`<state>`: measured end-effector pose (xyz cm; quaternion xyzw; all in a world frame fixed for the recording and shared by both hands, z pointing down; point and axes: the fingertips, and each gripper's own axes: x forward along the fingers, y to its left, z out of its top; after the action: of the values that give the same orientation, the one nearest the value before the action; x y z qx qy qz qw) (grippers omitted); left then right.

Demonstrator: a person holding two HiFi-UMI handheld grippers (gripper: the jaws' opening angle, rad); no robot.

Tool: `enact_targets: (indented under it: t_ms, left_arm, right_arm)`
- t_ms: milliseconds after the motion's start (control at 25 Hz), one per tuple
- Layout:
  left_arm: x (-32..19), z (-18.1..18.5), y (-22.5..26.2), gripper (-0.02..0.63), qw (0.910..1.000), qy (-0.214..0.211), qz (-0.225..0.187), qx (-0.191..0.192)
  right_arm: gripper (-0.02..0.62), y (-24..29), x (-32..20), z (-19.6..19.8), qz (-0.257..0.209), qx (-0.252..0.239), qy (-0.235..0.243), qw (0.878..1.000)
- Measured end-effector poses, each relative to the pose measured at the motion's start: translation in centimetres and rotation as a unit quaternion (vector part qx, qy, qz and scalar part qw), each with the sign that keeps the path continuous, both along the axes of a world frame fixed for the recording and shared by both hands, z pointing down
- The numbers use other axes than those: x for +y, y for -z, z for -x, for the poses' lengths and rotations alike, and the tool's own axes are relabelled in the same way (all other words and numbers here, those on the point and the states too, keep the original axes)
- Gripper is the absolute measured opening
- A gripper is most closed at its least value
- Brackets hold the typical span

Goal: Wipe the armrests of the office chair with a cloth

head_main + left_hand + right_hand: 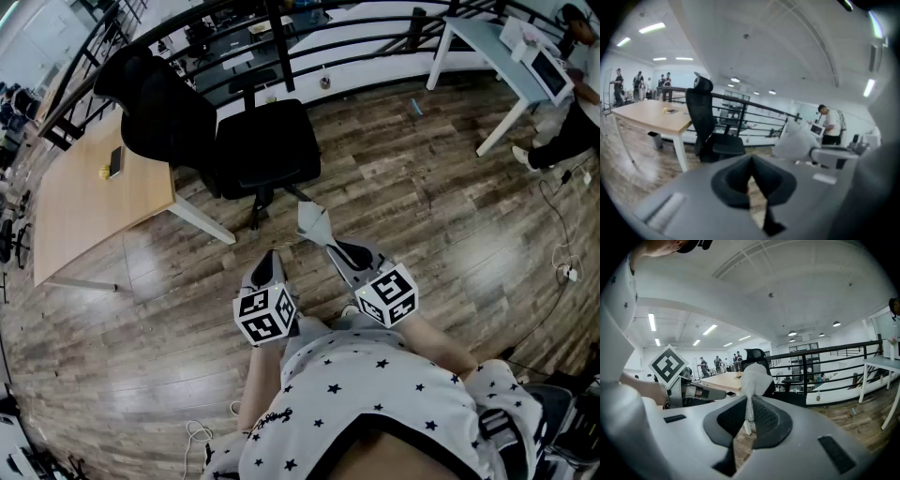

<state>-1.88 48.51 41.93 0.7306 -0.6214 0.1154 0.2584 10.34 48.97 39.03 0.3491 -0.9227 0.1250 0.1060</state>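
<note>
The black office chair (267, 150) stands on the wood floor ahead of me, with its backrest (155, 103) to the left beside a table. My right gripper (330, 246) is shut on a grey cloth (314, 223), a short way in front of the chair's seat and not touching it. In the right gripper view the cloth (754, 378) stands up bunched from the closed jaws (750, 401), partly hiding the chair (759, 357). My left gripper (272, 257) is held beside it, shut with nothing in it. In the left gripper view, the chair (705, 122) and the cloth (794, 143) show beyond the meeting pads (751, 165).
A light wooden table (84, 197) stands left of the chair and carries a phone (114, 161). A black railing (375, 37) runs behind. At the far right a person (567, 127) stands at a white desk (487, 42). Cables (562, 267) lie on the floor.
</note>
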Motion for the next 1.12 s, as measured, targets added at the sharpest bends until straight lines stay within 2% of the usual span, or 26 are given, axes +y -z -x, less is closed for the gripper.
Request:
enact_targets:
  t_ms: [360, 640, 880, 1120]
  left_arm:
    - [1.1, 0.7, 0.7, 0.006, 0.9999, 0.0, -0.013, 0.001]
    - [2.0, -0.7, 0.5, 0.006, 0.9999, 0.005, -0.015, 0.0]
    - [2.6, -2.0, 0.5, 0.006, 0.9997, 0.018, -0.018, -0.001]
    - [3.6, -2.8, -0.2, 0.006, 0.9996, 0.027, -0.009, 0.002]
  right_arm:
    - [0.035, 0.4, 0.8, 0.4, -0.004, 0.006, 0.002, 1.0]
    - [0.035, -0.1, 1.6, -0.7, -0.006, 0.012, 0.015, 1.0]
    - [0.035, -0.1, 1.8, -2.1, -0.007, -0.004, 0.022, 1.0]
    - [0.037, -1.4, 2.1, -2.6, 0.015, -0.011, 0.022, 1.0]
